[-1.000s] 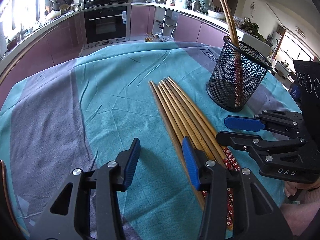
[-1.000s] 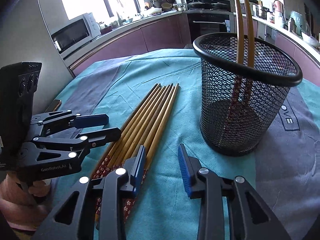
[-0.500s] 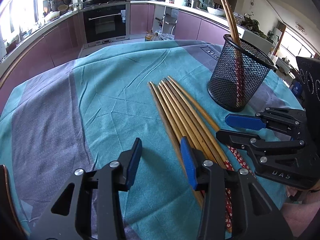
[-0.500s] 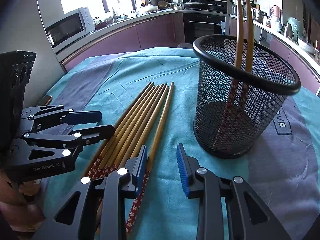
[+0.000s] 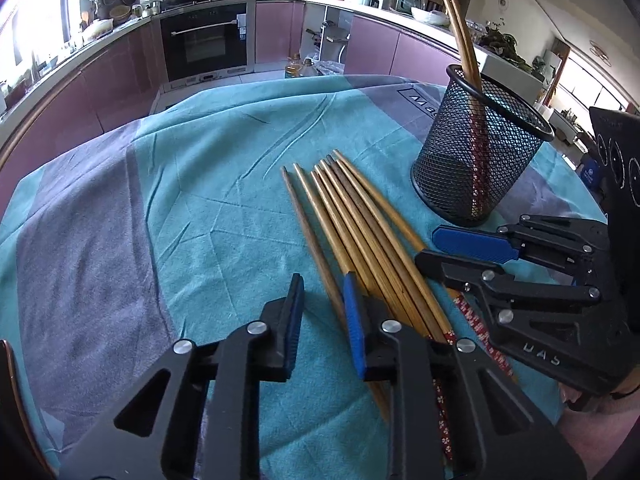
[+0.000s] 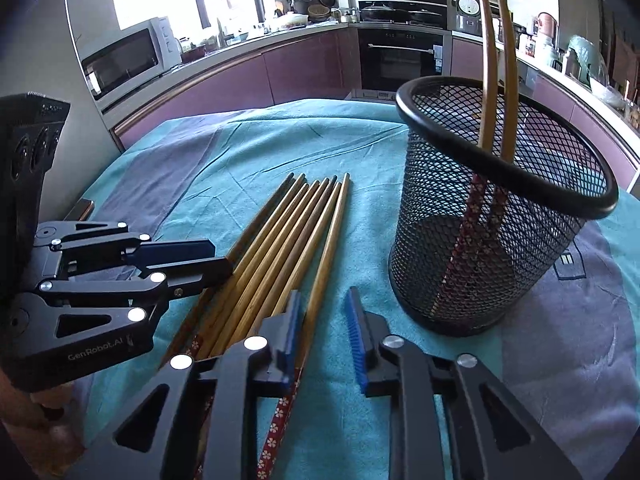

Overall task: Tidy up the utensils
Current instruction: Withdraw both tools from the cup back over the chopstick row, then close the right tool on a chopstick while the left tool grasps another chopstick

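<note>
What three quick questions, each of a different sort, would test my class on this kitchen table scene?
1. How many chopsticks stand in the mesh cup? A) one B) two C) five
2. True or false: the mesh cup lies tipped on its side.
3. Fill the gap: the loose chopsticks lie side by side on the ___.

Key: 1) B. 2) False, it stands upright. 3) tablecloth.
</note>
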Tool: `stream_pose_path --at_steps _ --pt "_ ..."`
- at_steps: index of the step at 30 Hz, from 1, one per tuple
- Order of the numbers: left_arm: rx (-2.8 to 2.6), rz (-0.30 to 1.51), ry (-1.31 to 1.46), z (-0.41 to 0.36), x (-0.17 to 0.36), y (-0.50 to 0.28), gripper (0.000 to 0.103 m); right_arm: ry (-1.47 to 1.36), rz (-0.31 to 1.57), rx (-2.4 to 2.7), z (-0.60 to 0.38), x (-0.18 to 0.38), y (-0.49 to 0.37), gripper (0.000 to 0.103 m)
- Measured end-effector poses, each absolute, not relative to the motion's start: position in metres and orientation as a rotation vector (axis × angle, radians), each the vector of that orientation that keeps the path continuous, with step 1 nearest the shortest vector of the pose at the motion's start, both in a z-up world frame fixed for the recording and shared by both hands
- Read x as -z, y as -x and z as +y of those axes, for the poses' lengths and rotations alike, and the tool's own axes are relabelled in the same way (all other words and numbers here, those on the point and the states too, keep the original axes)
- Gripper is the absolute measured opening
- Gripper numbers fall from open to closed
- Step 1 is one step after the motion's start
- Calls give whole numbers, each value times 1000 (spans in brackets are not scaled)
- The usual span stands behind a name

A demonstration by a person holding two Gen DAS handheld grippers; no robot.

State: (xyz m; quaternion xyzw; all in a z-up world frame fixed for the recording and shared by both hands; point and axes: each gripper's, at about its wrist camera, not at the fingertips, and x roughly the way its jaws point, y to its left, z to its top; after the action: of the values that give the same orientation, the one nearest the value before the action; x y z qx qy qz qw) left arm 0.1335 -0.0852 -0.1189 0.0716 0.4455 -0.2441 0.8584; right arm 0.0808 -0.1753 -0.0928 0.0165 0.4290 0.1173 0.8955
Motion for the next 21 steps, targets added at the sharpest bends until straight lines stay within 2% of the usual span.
stream_pose_path --at_steps 3,8,10,17,19,21 --pt "517 938 -146 -85 119 -133 12 -79 891 -250 -182 93 -81 7" --pt "505 934 -118 -82 118 -131 8 -134 877 -258 -189 91 -76 6" --pt "499 927 -104 -79 116 -129 1 -141 863 -264 -190 88 -73 6" --pt "530 920 -96 -76 112 -122 1 -127 855 -322 -186 83 -66 6" --pt "523 920 -105 -77 113 -121 13 -126 861 -327 -185 84 -66 6" --pt "515 925 -124 -80 116 -122 14 -119 865 -332 -184 84 -65 6"
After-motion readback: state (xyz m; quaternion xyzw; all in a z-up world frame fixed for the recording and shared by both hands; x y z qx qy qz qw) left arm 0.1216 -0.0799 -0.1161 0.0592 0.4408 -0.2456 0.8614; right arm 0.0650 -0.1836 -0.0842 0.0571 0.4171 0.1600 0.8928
